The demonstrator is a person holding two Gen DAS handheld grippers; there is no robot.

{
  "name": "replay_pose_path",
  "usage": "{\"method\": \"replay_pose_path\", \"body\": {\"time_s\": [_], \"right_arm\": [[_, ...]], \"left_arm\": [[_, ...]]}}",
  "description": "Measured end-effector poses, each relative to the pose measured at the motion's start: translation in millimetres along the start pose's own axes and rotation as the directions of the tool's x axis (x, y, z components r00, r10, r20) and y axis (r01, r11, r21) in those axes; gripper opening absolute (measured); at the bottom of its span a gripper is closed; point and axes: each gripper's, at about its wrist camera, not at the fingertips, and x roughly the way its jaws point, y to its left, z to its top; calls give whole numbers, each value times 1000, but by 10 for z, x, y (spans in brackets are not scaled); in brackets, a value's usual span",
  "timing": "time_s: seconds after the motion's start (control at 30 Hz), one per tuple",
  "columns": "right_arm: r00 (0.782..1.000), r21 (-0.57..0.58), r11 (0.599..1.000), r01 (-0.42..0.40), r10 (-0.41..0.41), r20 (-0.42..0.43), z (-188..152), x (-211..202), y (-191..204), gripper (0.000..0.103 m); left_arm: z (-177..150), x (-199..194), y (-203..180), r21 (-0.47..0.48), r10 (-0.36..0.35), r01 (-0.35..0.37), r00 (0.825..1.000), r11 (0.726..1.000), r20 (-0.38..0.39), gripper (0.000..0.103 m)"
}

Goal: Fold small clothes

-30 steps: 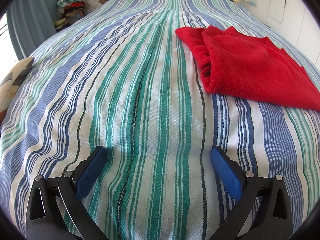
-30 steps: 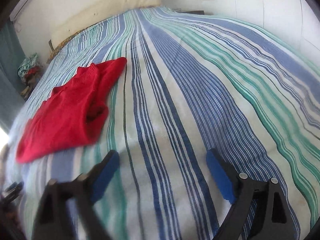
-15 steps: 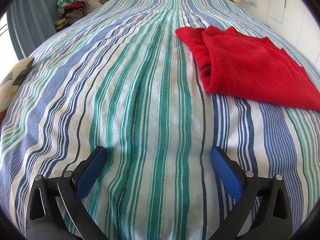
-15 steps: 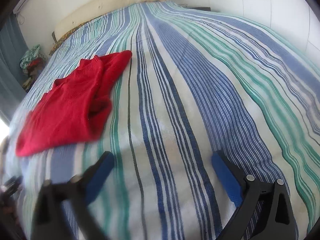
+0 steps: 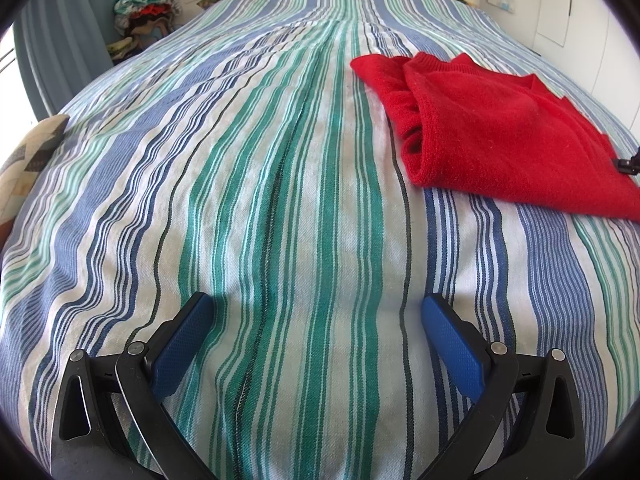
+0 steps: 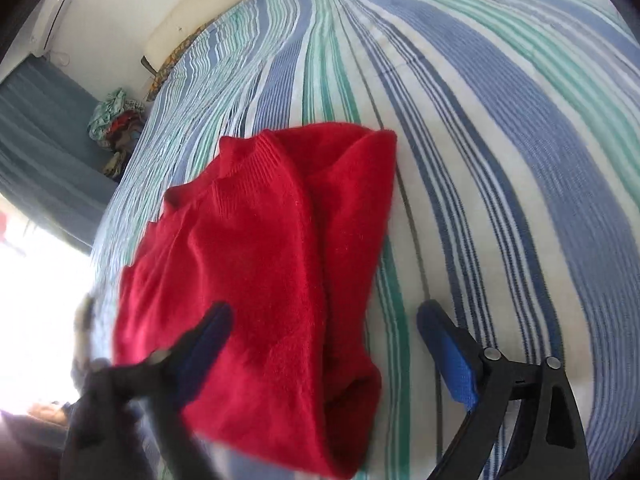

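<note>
Left wrist view: the left claw (image 5: pixel 316 320) hangs with its blue pads spread wide over the striped bedspread (image 5: pixel 248 200), nothing between them. The red sweater (image 5: pixel 500 136) lies flat on the bed, ahead and off to the claw's right, well apart from it. Its long axis runs from the far ribbed end near the middle of the bed out toward the right edge of the view. A pile of clothes (image 5: pixel 144 12) sits beyond the bed's far left corner, and a patterned cushion (image 5: pixel 32 160) shows at the left edge.

Right wrist view: the right claw (image 6: pixel 320 324) is also released, jaws wide, and the sweater (image 6: pixel 260 272) lies directly under and ahead of it. The left pad sits over the red knit, blurred, while the right pad is over bare bedspread (image 6: pixel 520 160) just beside the sweater's folded edge. Whether either pad touches the fabric I cannot tell.

The right claw is clearly the nearer one, so it looks best placed to make the first pinch on the near hem.
</note>
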Motion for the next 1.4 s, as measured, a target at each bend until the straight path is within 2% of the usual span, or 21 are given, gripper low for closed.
{"method": "replay_pose_path", "body": {"time_s": [0.03,0.07,0.13,0.2,0.27,0.37,0.57,0.7,0.73,0.77,0.83,0.87,0.9,1.0,1.07,1.17,1.2,1.27,1.3,1.33,1.4], "right_arm": [[1000,-2,1000,-3,3,-3,-11,64,30,28],[1000,11,1000,-9,10,-3,-1,91,44,13],[1000,48,999,9,-9,8,32,44,90,11],[997,6,998,68,-68,29,73,-95,311,10],[994,-62,993,96,-93,49,132,-241,675,10],[996,-159,985,68,-59,62,232,-298,1385,10],[999,-319,947,-15,5,-33,126,352,2658,10],[994,-362,930,-55,17,-109,-165,905,3114,11],[991,-365,928,-75,29,-132,-244,1016,3156,18],[982,-354,927,-122,60,-181,-305,1139,3179,23],[932,-247,934,-258,173,-319,-360,1337,3107,61],[906,-177,929,-325,253,-339,-356,1328,3039,66],[887,-128,915,-383,325,-328,-322,1253,2981,70],[830,-44,856,-516,486,-275,-148,948,2782,71],[803,-29,822,-568,547,-238,-29,744,2670,71],[812,-63,819,-571,551,-192,106,514,2515,71],[829,-72,832,-550,533,-170,125,473,2455,71],[888,-80,888,-453,440,-135,117,492,2348,70],[905,-90,905,-416,402,-139,96,542,2319,64],[907,-108,907,-408,389,-161,37,616,2348,44],[912,-186,901,-391,353,-210,-131,774,2531,23]], "left_arm": [[2,0,-2,0,-1,1,1000,1000,0,103],[5,2,-2,0,-1,1,1000,1000,-1,103],[10,3,-2,0,-2,2,1000,1000,-4,103],[22,12,-5,0,-1,1,1000,1000,-9,103],[34,24,-8,1,2,-2,1000,1000,-14,103],[45,33,-13,2,5,-5,1000,1000,-18,103],[53,39,-8,-1,-2,2,1000,1000,-14,103],[46,36,-2,-1,-3,3,1000,1000,-13,103],[46,37,-2,-1,-3,3,1000,1000,-13,103],[48,38,-2,-1,-3,3,1000,1000,-13,103],[46,37,-2,-1,-3,3,1000,1000,-13,103],[48,38,-2,-1,-3,3,1000,1000,-13,103],[46,37,-3,-1,-2,2,1000,1000,-13,103],[43,35,-3,1,2,-2,1000,1000,-16,103],[43,37,-6,2,4,-4,1000,1000,-17,103],[44,38,-8,3,4,-4,1000,1000,-16,103],[45,39,-9,3,4,-4,1000,1000,-16,103],[44,38,-8,3,4,-4,1000,1000,-16,103],[44,38,-7,3,4,-4,1000,1000,-16,103],[43,38,-8,3,4,-3,1000,1000,-16,103],[42,37,-7,3,4,-4,1000,1000,-15,103]]}}
